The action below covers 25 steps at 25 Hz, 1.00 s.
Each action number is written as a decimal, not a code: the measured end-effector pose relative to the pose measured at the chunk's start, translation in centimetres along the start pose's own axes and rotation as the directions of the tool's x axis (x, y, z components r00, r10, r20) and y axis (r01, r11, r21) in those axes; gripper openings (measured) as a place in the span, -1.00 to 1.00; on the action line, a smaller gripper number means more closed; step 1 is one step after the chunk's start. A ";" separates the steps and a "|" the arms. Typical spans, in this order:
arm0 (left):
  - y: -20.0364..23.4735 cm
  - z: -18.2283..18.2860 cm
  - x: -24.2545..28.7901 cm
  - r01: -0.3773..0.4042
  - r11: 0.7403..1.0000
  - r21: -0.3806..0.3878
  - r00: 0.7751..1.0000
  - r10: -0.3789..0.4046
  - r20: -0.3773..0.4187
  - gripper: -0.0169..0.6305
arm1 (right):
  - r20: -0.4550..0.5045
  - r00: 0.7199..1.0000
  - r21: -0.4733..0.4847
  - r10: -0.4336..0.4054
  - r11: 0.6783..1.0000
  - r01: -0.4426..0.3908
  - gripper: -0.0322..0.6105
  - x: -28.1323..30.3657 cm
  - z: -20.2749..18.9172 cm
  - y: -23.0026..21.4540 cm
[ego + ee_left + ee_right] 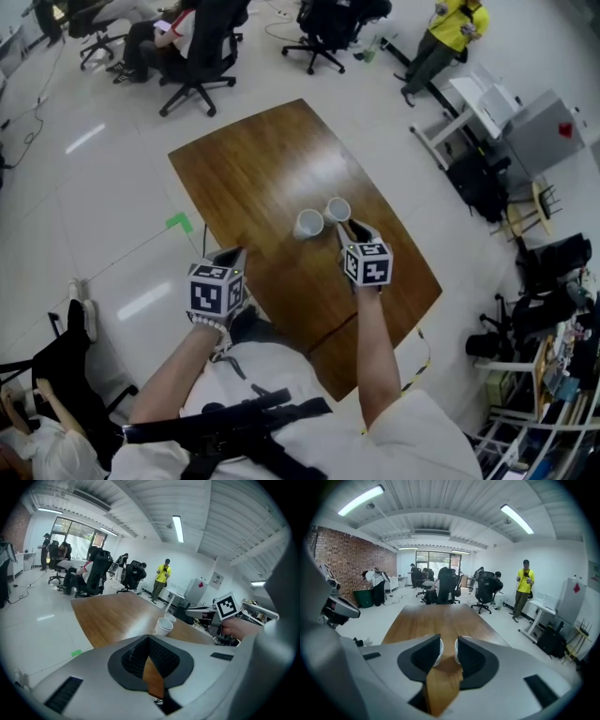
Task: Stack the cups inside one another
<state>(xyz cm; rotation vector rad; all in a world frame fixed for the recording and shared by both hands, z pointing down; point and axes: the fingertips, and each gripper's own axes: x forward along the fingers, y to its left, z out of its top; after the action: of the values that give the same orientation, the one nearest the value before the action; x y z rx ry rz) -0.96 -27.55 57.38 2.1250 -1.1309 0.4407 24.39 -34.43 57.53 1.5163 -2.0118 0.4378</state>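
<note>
Bright ceiling tubes (360, 500) glare on the table (272, 159); fisheye edges warp.

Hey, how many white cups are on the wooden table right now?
2. The left cup and the right cup stand upright, side by side, on the wooden table, just ahead of the open right gripper. None seems hidden.

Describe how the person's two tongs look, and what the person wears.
Left tongs and right tongs match: pale grey shells, dark textured pads, each topped by a cube of black-and-white square markers. The person wears a white short-sleeved top with black straps.
</note>
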 end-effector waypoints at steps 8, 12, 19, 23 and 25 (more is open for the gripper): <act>0.2 -0.1 1.5 -0.014 1.000 0.016 0.999 0.014 -0.039 -0.96 | -0.126 0.992 -0.155 0.017 0.987 -0.037 -0.46 4.5 -0.6 -1.5; 0.3 -0.1 2.1 -0.016 1.000 0.008 0.999 0.017 -0.049 -0.96 | -0.164 0.985 -0.162 0.046 0.984 -0.073 -0.46 6.1 -1.1 -1.7; 0.9 0.0 2.8 -0.031 0.999 -0.009 0.998 0.030 -0.061 -0.96 | -0.218 0.973 -0.146 0.077 0.983 -0.111 -0.47 8.3 -2.9 -1.8; 1.1 -0.3 2.9 -0.037 0.999 -0.018 0.997 0.036 -0.073 -0.96 | -0.225 0.970 -0.148 0.091 0.981 -0.126 -0.47 9.0 -3.2 -1.8; 1.1 -0.5 3.1 -0.039 0.999 -0.023 0.996 0.037 -0.080 -0.96 | -0.235 0.967 -0.151 0.099 0.979 -0.137 -0.50 9.3 -3.4 -1.8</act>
<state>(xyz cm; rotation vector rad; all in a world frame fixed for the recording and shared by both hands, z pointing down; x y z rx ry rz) -0.15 -29.44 59.96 2.0498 -1.1276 0.5217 25.14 -40.08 65.81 1.1936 -1.9138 0.4567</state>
